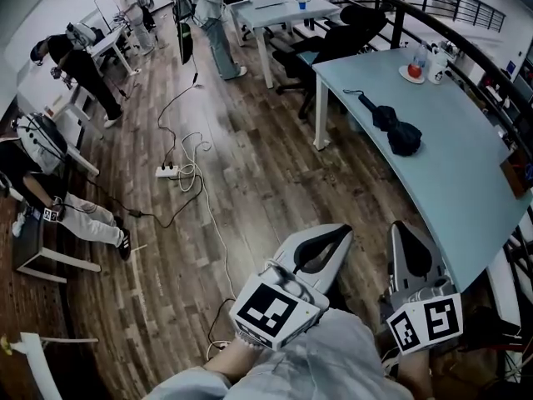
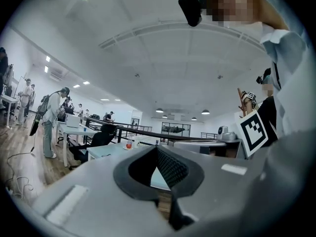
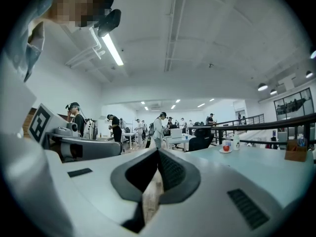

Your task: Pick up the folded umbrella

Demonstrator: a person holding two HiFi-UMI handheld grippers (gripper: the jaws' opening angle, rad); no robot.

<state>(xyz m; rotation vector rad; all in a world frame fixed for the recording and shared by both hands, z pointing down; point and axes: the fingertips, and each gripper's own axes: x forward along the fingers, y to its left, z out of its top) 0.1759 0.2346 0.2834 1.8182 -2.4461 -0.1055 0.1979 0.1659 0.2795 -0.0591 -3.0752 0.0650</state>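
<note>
Umbrella (image 1: 391, 127) at 12 o'clock from right gripper (image 1: 405, 230), 1 o'clock from left gripper (image 1: 340, 237) — right nearer — long axis 10-to-4; both jaws closed, empty.

folded umbrella (image 1: 391, 128) | black, bundled | lying flat | on pale table (image 1: 466, 173)

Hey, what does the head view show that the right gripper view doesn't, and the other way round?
Only the head view: the folded black umbrella lying on the pale blue table, and the power strip on the floor. Only the right gripper view: the right gripper seen along its jaws, which are together with nothing between, and the ceiling strip light. Both: that table and the plate with a red item.
</note>
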